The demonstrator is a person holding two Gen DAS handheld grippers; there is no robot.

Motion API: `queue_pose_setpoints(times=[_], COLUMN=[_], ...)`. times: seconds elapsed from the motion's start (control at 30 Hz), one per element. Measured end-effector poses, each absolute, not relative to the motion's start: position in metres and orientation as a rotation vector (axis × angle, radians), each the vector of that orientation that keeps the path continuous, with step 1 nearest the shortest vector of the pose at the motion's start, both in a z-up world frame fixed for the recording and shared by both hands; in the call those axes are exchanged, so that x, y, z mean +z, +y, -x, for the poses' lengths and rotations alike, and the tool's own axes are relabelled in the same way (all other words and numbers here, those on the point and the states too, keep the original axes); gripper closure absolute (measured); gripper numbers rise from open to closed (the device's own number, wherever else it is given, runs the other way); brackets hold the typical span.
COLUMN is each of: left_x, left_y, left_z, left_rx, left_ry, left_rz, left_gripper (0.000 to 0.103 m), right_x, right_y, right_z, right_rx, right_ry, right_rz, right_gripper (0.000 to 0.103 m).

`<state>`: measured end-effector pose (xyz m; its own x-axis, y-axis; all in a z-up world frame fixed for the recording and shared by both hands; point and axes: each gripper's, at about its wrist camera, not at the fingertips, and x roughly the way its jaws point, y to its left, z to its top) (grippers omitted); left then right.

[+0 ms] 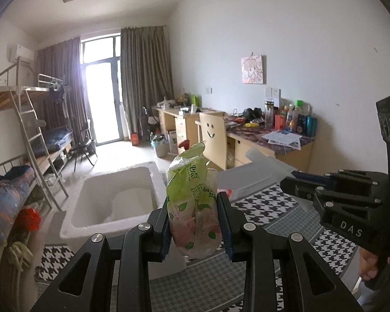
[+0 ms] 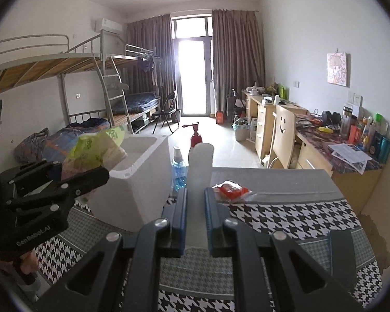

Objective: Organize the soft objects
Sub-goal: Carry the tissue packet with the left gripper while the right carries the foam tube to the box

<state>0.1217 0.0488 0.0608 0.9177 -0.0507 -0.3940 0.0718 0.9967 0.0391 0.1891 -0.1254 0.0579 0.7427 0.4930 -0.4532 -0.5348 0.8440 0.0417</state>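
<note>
My left gripper [image 1: 194,198] is shut on a soft green plastic pack with a flower print [image 1: 192,182], held upright above the table. An open white foam box [image 1: 122,172] stands just beyond and to the left of it. My right gripper [image 2: 195,192] is shut on a flat white foam lid [image 2: 200,161], seen edge-on and raised off the cloth. In the left wrist view the right gripper [image 1: 296,175] holds that lid [image 1: 260,171] to the right of the pack. From the right wrist view, the left gripper [image 2: 101,174] carries the green pack [image 2: 98,148] beside the foam box [image 2: 140,182].
A small red packet in clear wrap [image 2: 231,189] lies on the houndstooth tablecloth [image 2: 286,218]. A blue spray bottle [image 2: 179,174] and a red pump bottle [image 2: 195,135] stand behind the box. Bunk beds line the left wall; desks and a chair line the right.
</note>
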Motion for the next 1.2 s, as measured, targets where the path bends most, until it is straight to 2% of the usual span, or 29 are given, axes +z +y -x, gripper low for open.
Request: queue_pose_setpoints(times=[1.2], left_x=[0.080], left_y=[0.105], left_z=[-0.155], left_rx=[0.148], left_ry=[0.390], left_rz=[0.000], left_gripper=[0.070], right_x=[0.082], right_y=[-0.054], right_z=[-0.213], right_rx=[0.717], right_ry=[0.449], right_rz=[0.148], right_gripper=[0.087])
